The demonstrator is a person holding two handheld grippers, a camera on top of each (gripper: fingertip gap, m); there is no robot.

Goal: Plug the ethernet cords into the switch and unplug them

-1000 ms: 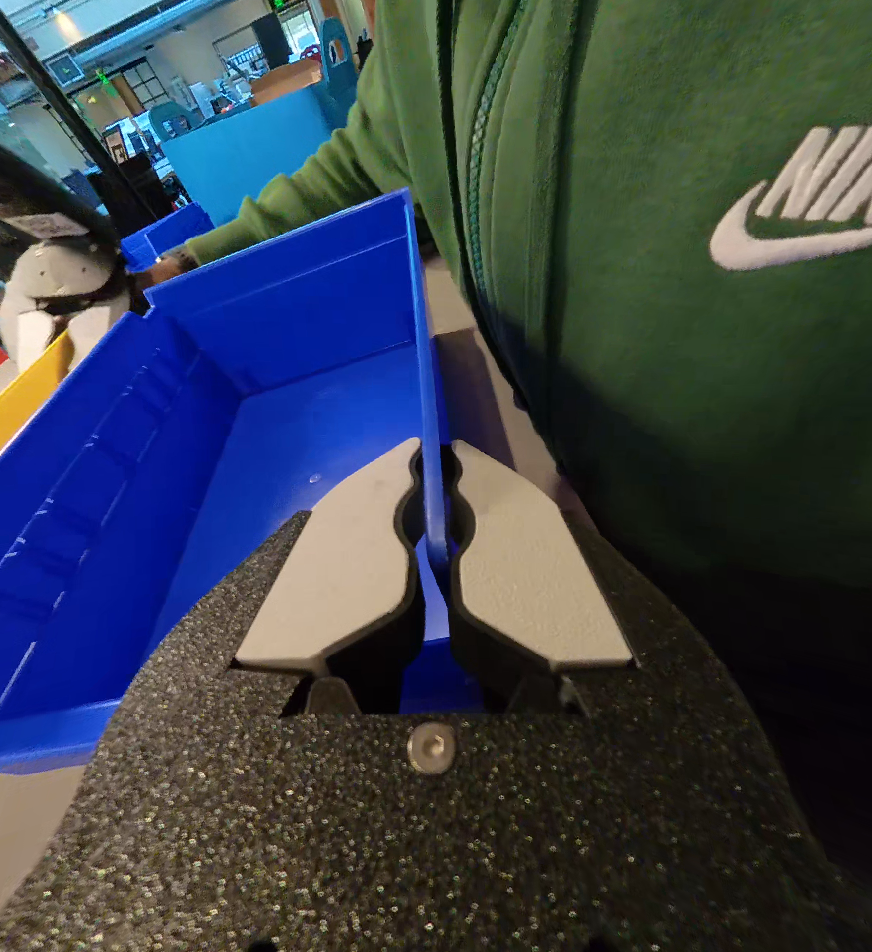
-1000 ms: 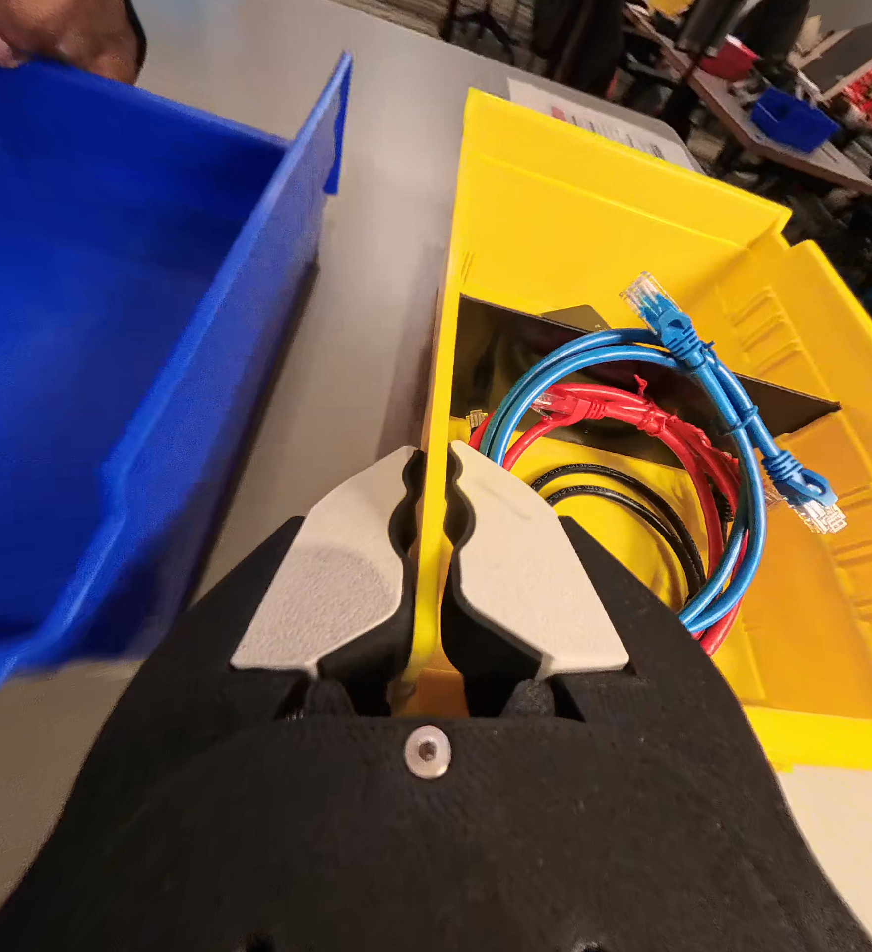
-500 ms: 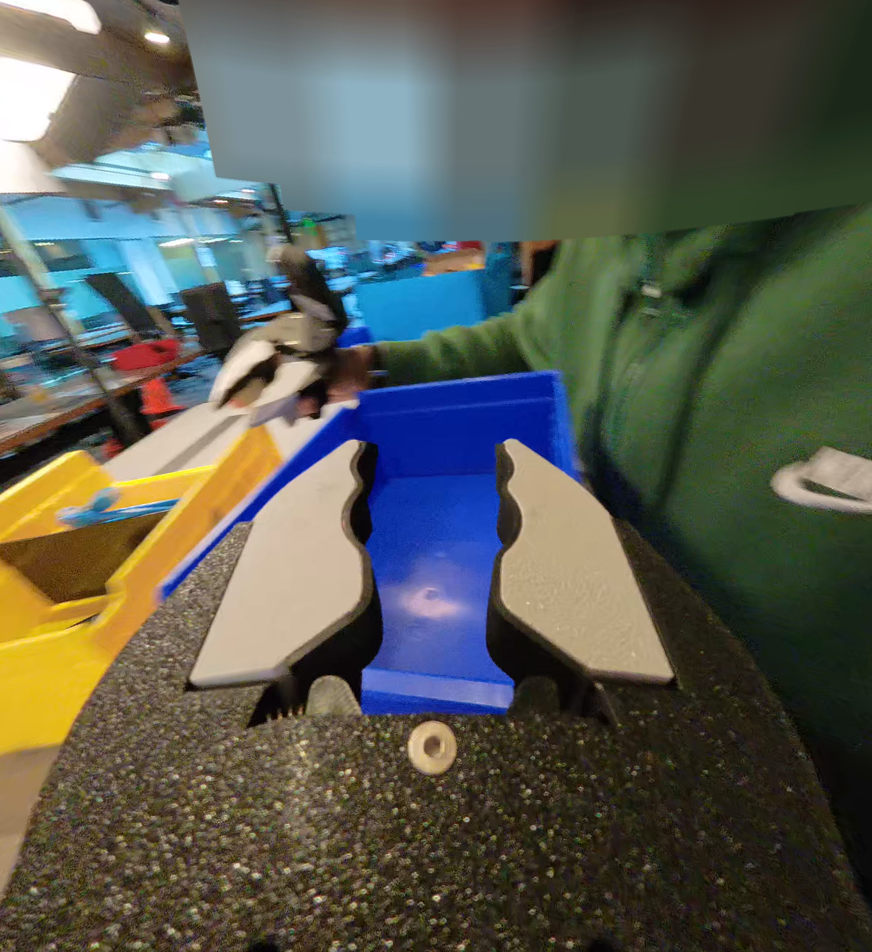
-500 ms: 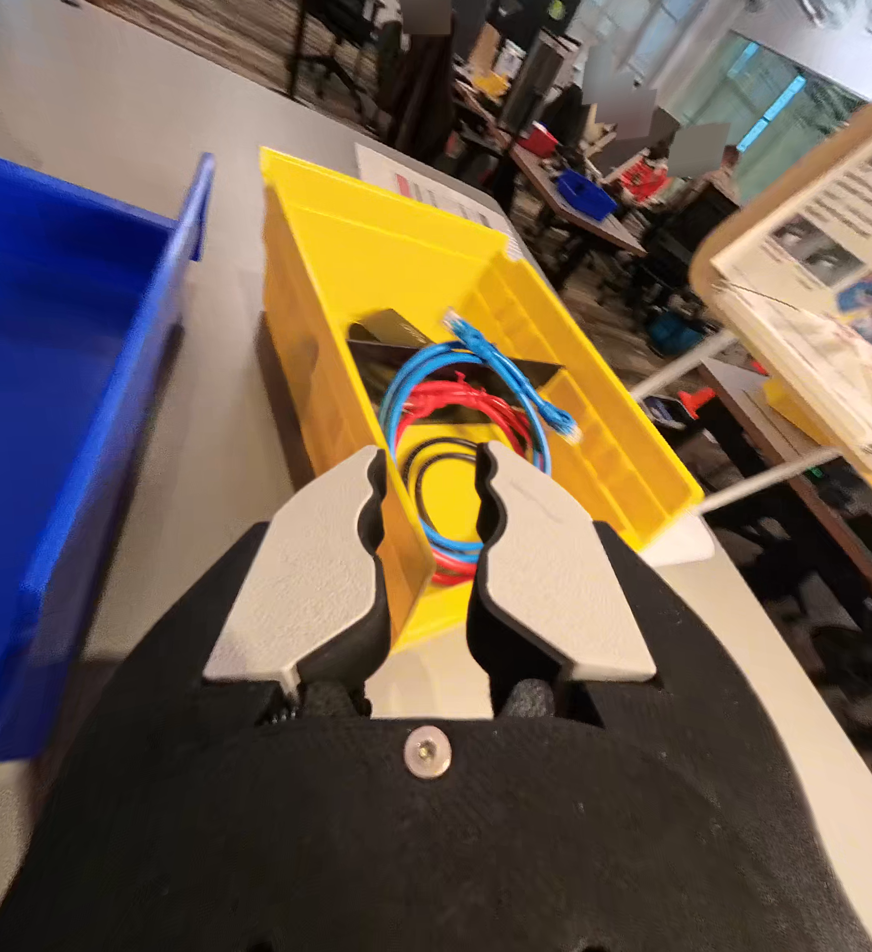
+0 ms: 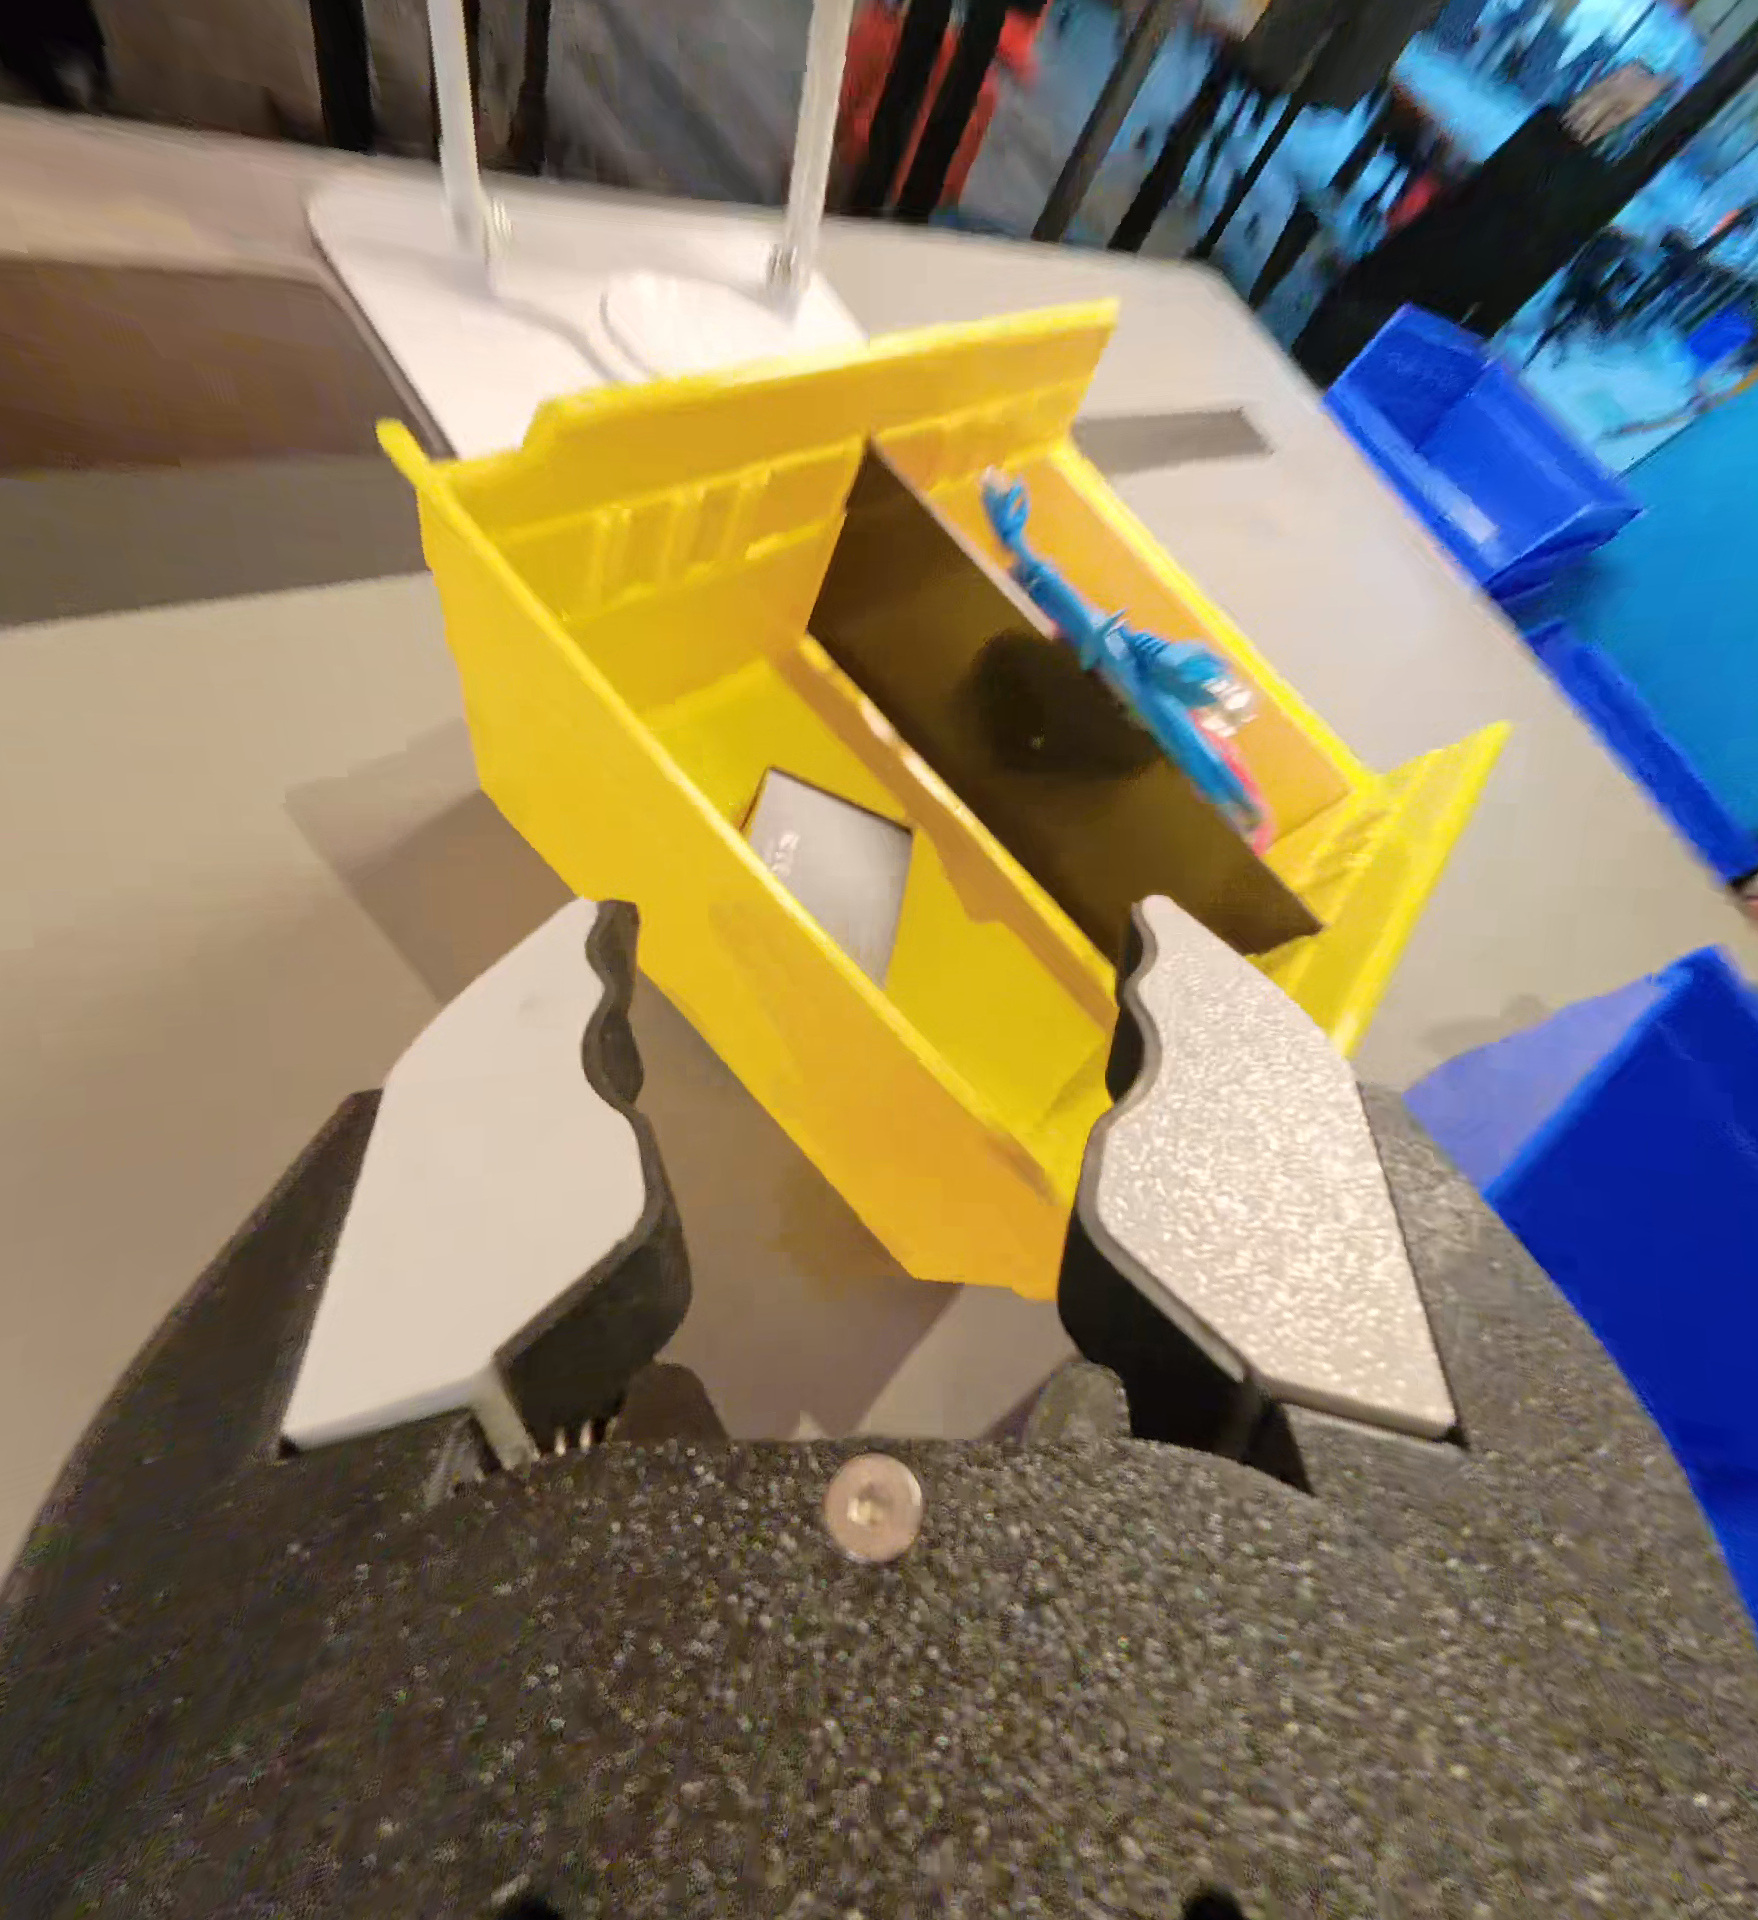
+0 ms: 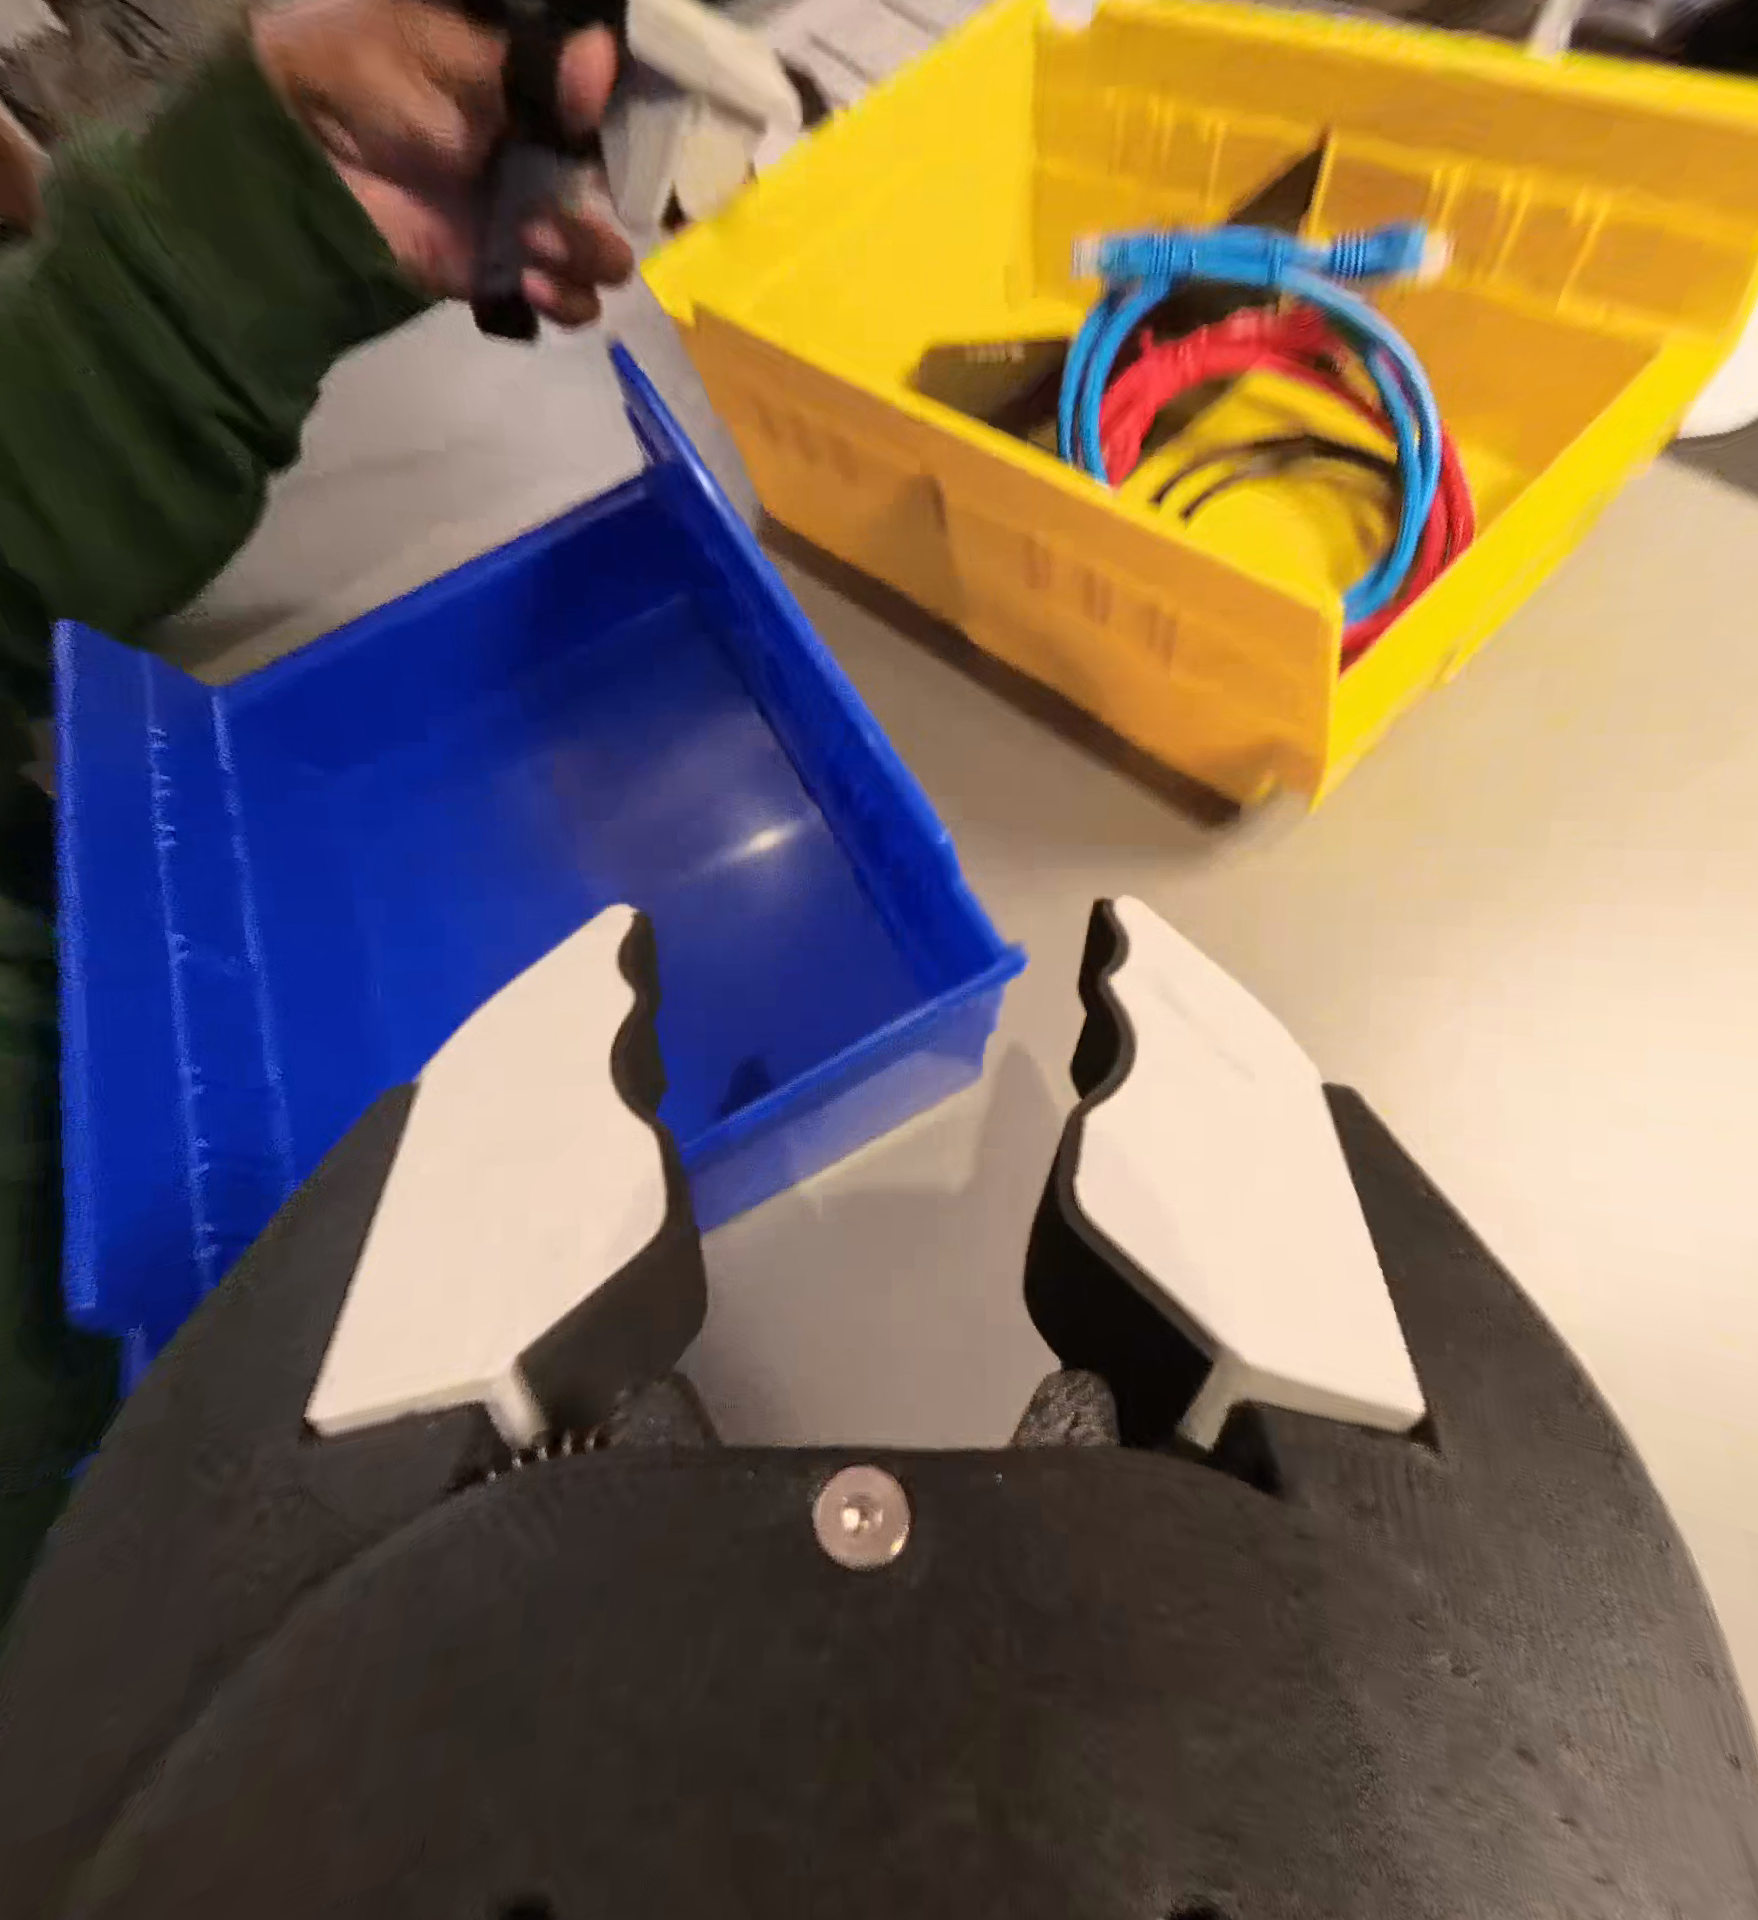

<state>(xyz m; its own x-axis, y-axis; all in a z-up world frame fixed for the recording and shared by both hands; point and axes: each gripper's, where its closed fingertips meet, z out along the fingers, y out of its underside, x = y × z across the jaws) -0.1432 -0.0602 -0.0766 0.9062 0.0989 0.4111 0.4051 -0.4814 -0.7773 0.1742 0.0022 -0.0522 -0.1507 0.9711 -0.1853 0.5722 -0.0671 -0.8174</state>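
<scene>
Left gripper [image 5: 870, 925]: my jaws stand wide apart, holding nothing. Between them, just beyond the tips, sits the near corner of the yellow bin [image 5: 646, 790].

Right gripper [image 6: 864, 914]: my jaws are likewise spread and hold nothing, above bare desk [image 6: 1426, 1039]. The near corner of the blue bin [image 6: 231, 935] lies by the left tip.

Yellow bin, contents: a dark divider [image 5: 968, 644] splits it. On one side, a flat dark box that may be the switch [image 5: 833, 873], blurred. On the other, coiled ethernet cords: blue [image 6: 1405, 416], red [image 6: 1207, 353], black [image 6: 1270, 462]. These lie far right of my right jaws, well apart from them.

Far left in the right wrist view: my hand [image 6: 418, 145] in a green sleeve [image 6: 106, 343].
</scene>
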